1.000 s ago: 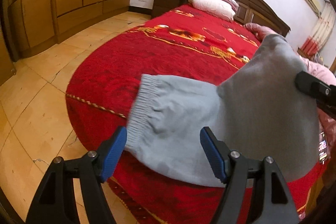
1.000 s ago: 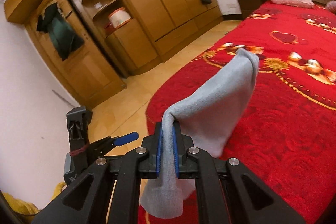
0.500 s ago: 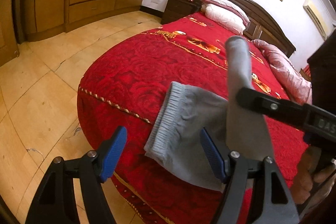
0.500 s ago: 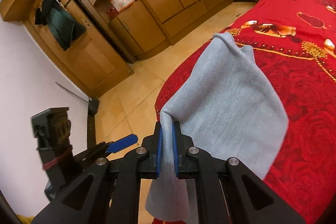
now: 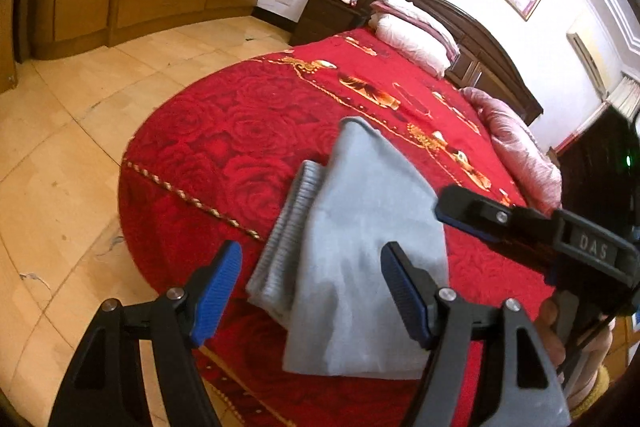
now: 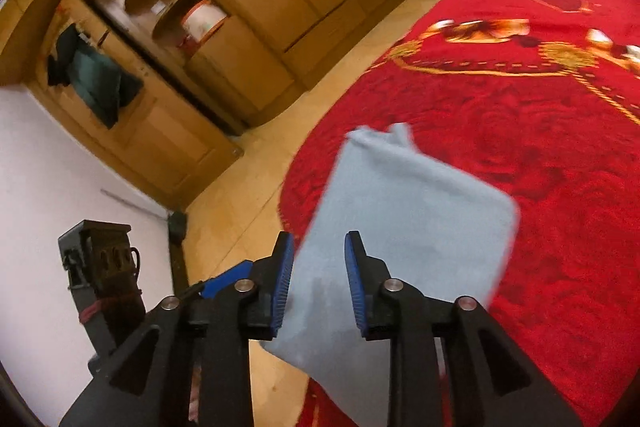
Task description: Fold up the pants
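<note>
Soft, light grey pants lie centre-frame (limp fleece); take the ribbed waistband. Left gripper and right gripper both gape, holding nothing.

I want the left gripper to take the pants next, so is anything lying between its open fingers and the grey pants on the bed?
Nothing visible does. The left gripper is open, with the pants right ahead on the red bedspread. The right gripper, also open, sits off to the side.
</note>
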Tool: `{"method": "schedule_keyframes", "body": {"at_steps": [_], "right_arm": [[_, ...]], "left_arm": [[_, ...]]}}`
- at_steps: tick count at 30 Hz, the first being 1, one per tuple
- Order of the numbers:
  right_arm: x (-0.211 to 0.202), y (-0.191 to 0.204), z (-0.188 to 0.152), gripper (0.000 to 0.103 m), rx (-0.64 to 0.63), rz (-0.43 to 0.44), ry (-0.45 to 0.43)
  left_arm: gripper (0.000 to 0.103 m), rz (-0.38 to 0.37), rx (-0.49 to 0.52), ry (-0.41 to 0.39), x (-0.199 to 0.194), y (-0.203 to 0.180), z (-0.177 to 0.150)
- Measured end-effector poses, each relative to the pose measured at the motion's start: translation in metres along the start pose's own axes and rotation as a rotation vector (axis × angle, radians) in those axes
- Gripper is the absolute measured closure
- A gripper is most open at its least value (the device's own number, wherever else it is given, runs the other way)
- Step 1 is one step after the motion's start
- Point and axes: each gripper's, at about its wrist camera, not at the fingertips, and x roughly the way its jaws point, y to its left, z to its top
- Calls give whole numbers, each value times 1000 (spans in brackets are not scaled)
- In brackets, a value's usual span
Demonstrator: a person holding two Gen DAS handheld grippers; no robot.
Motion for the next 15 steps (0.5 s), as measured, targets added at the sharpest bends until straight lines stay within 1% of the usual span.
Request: {"method": "schedule_keyframes", "body": {"at_steps": [3,5,7,8,9,10,11,13,15], "right_arm": [[-10,-13,-7,75,23,-43,-6],[-14,-19,-12,75,26,-73,-7],[-15,-20,-16,75,23,-97,-9],[-17,-23,-17,75,20,-107,-10],[-17,-25,-17,75,16,-118,-8],[-16,-26,-17,75,12,-127,-5],[-15,-26,-17,75,11,-133,-4],[-15,-26,-16,75,2,-137,-7],[-14,-26,-16,75,-14,-151,-9]], "left_arm": [[28,11,9,14,9,-4,-1],[29,3,12,28,16,-5,-2],[37,-18,9,48,23,-7,-6],[47,-34,6,61,28,-7,-8],[64,-49,3,73,32,-7,-9],[75,-52,2,76,34,-8,-10],[92,-52,4,73,34,-8,-10],[92,-67,9,35,27,-9,-8],[92,-40,31,-5,17,-10,-2]]}}
